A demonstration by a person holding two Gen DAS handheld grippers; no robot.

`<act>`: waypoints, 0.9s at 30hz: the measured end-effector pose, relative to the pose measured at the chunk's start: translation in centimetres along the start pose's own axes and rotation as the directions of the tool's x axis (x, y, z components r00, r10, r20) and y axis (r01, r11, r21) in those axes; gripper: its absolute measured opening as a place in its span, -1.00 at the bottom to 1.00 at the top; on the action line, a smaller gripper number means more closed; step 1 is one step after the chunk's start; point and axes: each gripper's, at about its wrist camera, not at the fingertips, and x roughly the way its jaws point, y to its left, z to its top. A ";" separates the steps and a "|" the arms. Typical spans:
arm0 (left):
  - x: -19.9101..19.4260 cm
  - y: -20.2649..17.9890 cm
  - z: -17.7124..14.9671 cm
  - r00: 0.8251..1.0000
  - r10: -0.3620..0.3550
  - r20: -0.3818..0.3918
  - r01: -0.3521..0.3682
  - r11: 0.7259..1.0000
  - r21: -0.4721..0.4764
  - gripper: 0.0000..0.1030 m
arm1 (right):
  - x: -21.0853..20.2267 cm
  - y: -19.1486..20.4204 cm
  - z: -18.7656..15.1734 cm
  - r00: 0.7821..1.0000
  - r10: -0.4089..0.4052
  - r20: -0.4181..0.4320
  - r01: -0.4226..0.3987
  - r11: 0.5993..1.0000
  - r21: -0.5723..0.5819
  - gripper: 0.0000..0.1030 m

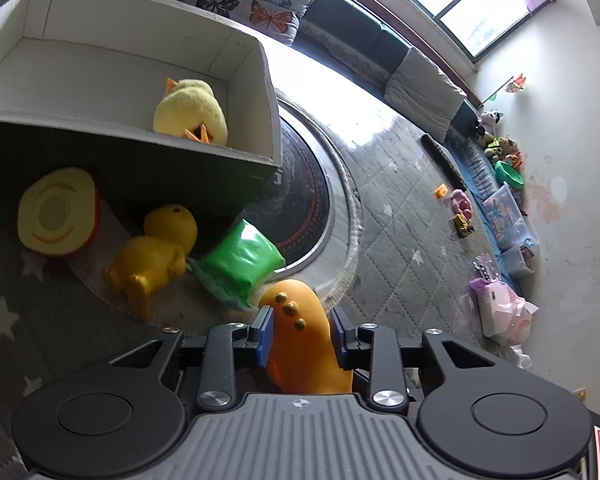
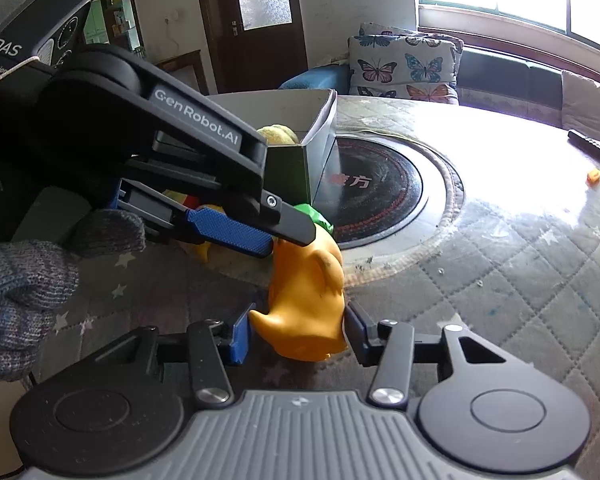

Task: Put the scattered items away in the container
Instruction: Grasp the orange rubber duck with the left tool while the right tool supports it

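An orange rubber dinosaur toy [image 1: 300,336] sits between the pads of my left gripper [image 1: 302,334], which is shut on it. The toy also shows in the right wrist view [image 2: 306,300], where my right gripper [image 2: 298,332] closes on its lower end while the left gripper's fingers [image 2: 236,232] hold its top. The grey open box [image 1: 236,60] stands at the upper left and holds a yellow plush duck [image 1: 190,110]. In front of the box lie a yellow rubber duck [image 1: 152,256], a green packet [image 1: 240,264] and a yellow and red round toy [image 1: 56,212].
The items lie on a quilted grey table cover with stars [image 2: 500,280] around a round black cooktop [image 2: 376,184]. Butterfly cushions [image 2: 404,64] and a bench lie behind. Small toys [image 1: 460,208] lie scattered at the far right.
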 end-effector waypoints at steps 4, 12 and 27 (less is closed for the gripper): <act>-0.3 0.1 -0.3 1.000 -0.021 -0.009 0.020 0.999 -0.025 -0.31 | -0.7 0.0 -0.4 1.000 -0.002 -0.003 0.002 1.000 -0.004 -0.06; -0.2 0.4 -0.6 1.000 -0.022 -0.011 0.022 0.998 -0.064 -0.27 | -1.5 0.1 -0.8 1.000 0.005 -0.017 -0.005 1.000 -0.018 -0.07; 0.9 0.6 -0.8 0.999 0.000 -0.048 -0.004 0.998 -0.070 -0.23 | -2.2 0.1 -1.6 0.999 0.027 -0.021 -0.028 0.999 -0.033 -0.07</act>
